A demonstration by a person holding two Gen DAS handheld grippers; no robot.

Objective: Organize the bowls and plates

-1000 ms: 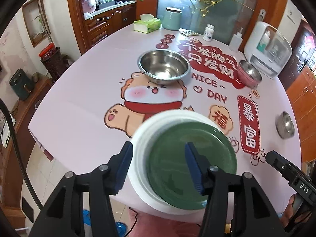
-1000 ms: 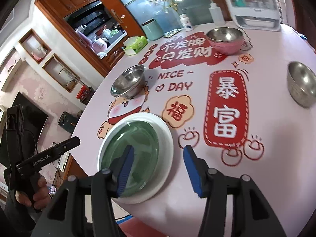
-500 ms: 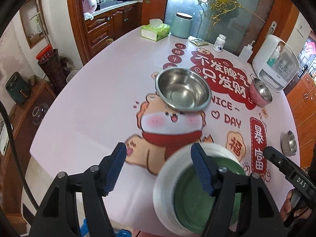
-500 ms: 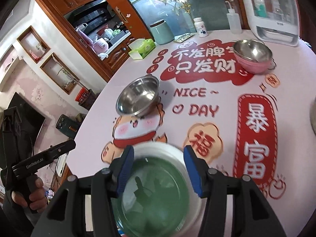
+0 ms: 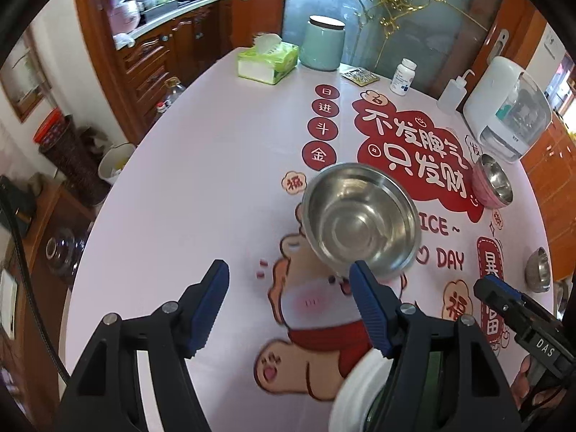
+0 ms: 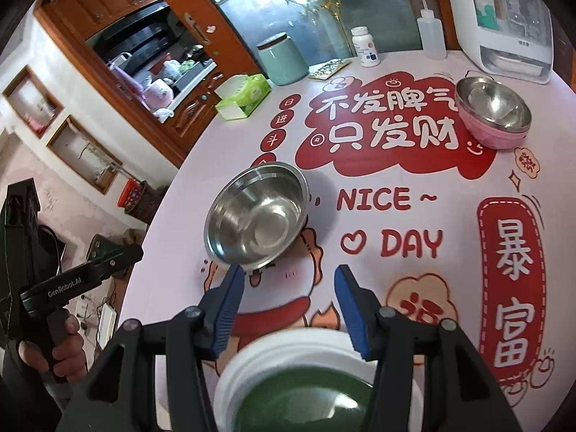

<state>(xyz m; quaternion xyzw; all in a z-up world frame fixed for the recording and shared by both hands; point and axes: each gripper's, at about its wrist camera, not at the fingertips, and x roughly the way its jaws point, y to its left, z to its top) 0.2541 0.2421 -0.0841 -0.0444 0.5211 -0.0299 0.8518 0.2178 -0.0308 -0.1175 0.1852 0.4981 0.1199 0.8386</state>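
Observation:
A large steel bowl [image 5: 360, 219] [image 6: 257, 216] stands on the printed tablecloth, just beyond both grippers' fingertips. My left gripper [image 5: 289, 288] is open wide with only cloth between its fingers; its right fingertip [image 5: 360, 280] sits at the bowl's near rim. My right gripper [image 6: 288, 298] is open too and holds nothing. A green plate [image 6: 306, 403] lies in a white plate [image 6: 288, 345] [image 5: 356, 392] at the near table edge, under the gripper bodies. A pink bowl [image 6: 493, 133] [image 5: 484, 194] with a steel bowl inside stands far right. A small steel bowl [image 5: 538, 270] sits at the right edge.
Along the far edge stand a tissue box [image 5: 268, 61], a mint canister [image 5: 322, 45], a pill bottle [image 5: 403, 77], a squeeze bottle [image 5: 451, 97] and a white appliance [image 5: 504, 115]. The table [image 5: 180, 198] drops off at the left. Each view shows the other gripper in a hand.
Both grippers have moved forward off the stacked plates toward the large steel bowl. The left jaws have widened. The plates now lie at the bottom of both views.

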